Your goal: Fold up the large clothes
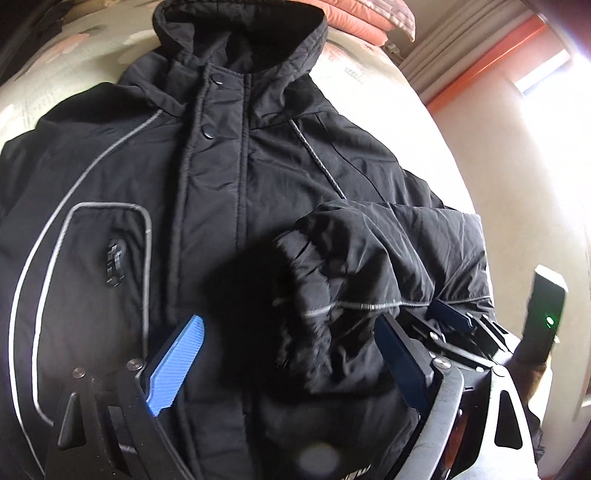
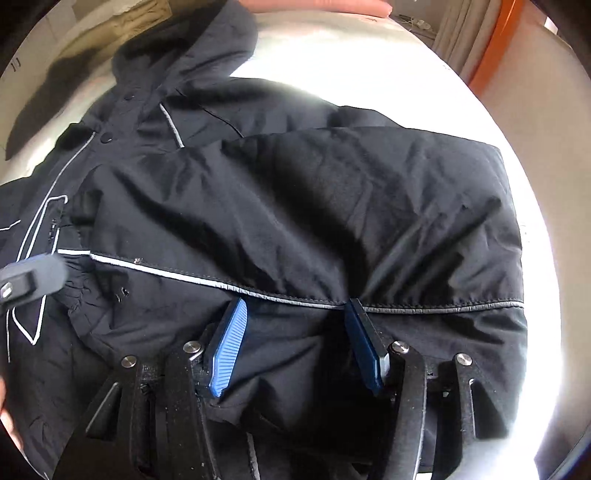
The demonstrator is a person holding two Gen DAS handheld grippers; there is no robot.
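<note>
A black hooded jacket with grey piping lies front up on a pale bed. Its sleeve is folded across the chest, and the sleeve's cuff rests between the blue pads of my left gripper. That gripper stands wide open, with its pads apart from the cloth. In the right wrist view the same jacket fills the frame. My right gripper is open just above the folded sleeve, by its piping seam, with slack cloth between its pads. The right gripper's fingers also show in the left wrist view.
The pale bed sheet shows around the jacket. Folded pink quilts lie at the far end. An orange frame and curtains stand at the right. A dark garment lies at the far left. A person's hand shows at the left edge.
</note>
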